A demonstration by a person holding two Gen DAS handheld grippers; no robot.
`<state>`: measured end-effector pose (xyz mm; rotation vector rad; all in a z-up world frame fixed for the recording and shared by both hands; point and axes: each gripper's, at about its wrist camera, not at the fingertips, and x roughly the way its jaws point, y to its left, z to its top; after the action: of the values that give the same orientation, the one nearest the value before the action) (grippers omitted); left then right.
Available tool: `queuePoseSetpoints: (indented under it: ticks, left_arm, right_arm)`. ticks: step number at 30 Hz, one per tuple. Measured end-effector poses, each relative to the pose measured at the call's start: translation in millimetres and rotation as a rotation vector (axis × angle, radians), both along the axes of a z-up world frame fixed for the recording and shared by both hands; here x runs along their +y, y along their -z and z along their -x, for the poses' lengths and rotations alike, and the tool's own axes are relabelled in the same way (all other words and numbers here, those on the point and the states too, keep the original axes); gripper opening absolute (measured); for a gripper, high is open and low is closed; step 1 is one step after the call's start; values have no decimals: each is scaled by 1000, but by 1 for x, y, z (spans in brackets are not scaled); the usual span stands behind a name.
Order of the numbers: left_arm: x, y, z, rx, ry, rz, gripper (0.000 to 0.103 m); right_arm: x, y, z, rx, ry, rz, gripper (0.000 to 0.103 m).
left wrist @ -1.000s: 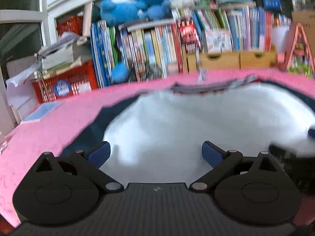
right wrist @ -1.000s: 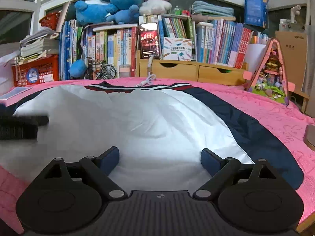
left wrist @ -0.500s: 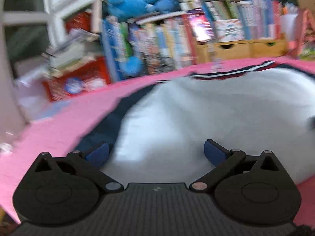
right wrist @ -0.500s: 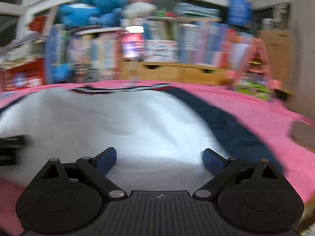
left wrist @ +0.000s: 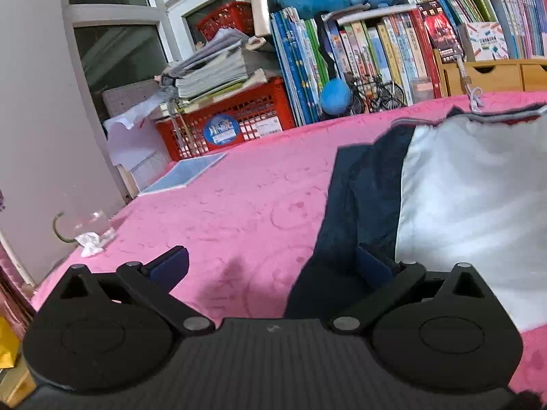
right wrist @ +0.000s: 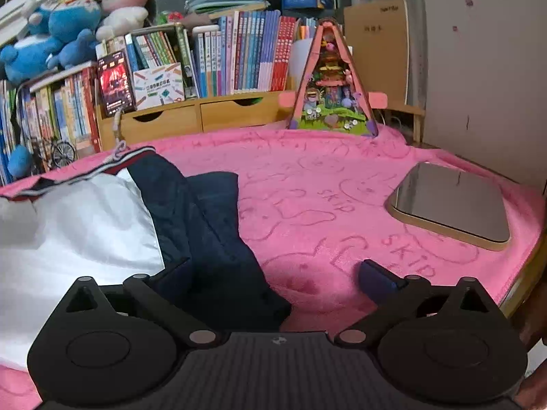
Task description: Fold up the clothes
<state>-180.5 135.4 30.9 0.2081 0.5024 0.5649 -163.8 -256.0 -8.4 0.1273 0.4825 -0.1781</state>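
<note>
Both grippers have jaws wide apart, nothing grabbed. Left gripper (left wrist: 271, 261) has the jacket's (left wrist: 461, 205) navy sleeve (left wrist: 362, 205) at its right jaw; right gripper (right wrist: 273, 273) has the other navy sleeve (right wrist: 205, 225) at its left jaw.

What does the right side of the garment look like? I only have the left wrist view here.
Observer: The navy sleeve on that side lies on the pink blanket, right beside the white body.
Operator: Is the right gripper on it?
Observer: The right gripper is open, holding nothing. One finger is over the sleeve, the other over bare blanket.
Operator: Anything in the way out there?
Observer: A dark gold-rimmed slab lies near the blanket's right edge, well apart from the sleeve.
</note>
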Motion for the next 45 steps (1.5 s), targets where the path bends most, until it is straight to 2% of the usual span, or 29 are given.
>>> queuePoseSetpoints:
  ticks: [3, 6, 8, 11, 13, 17, 19, 22, 27, 30, 32, 37, 40, 41, 43, 45]
  left_arm:
    - [-3, -28, 7, -78, 85, 58, 98]
    - [-14, -55, -5, -128, 253, 188, 98]
    - [-30, -61, -28, -123, 356, 240, 98]
    - [-58, -53, -71, -44, 422, 182, 91]
    - [-63, -35, -93, 38, 403, 151, 82]
    - [-67, 2, -129, 180, 349, 92, 82]
    - [-57, 8, -126, 164, 353, 108, 90]
    - [-47, 8, -125, 156, 350, 138, 96]
    - [-29, 9, -123, 143, 346, 187, 100]
    - [-19, 9, -121, 135, 343, 216, 103]
    - [-12, 9, -120, 129, 341, 235, 103]
    - [-16, 8, -117, 126, 339, 202, 103]
    - [-9, 0, -101, 119, 370, 193, 103]
    - [-2, -5, -92, 112, 349, 180, 103]
    - [12, -12, -75, 95, 297, 145, 103]
    - [35, -18, -58, 65, 260, 168, 101]
  right_arm:
    - [3, -17, 4, -45, -13, -8, 98]
    - [23, -35, -10, -69, -144, -52, 95]
    - [45, -43, -24, -76, -251, -61, 92]
    - [88, -47, -51, -58, -397, -13, 88]
    - [115, -44, -69, -28, -477, 30, 87]
    - [148, -26, -98, 58, -517, 104, 86]
    - [143, -17, -106, 86, -491, 102, 89]
    - [133, -5, -118, 125, -451, 93, 93]
    - [113, 2, -120, 139, -415, 56, 95]
    - [99, 7, -127, 159, -378, -31, 95]
    - [97, 8, -129, 161, -359, -28, 97]
    - [102, 11, -131, 176, -357, 16, 100]
    - [88, 10, -124, 166, -399, 65, 102]
    - [82, 10, -122, 161, -415, 85, 102]
    - [59, 9, -113, 128, -448, 59, 102]
    - [36, 4, -102, 77, -405, 6, 101]
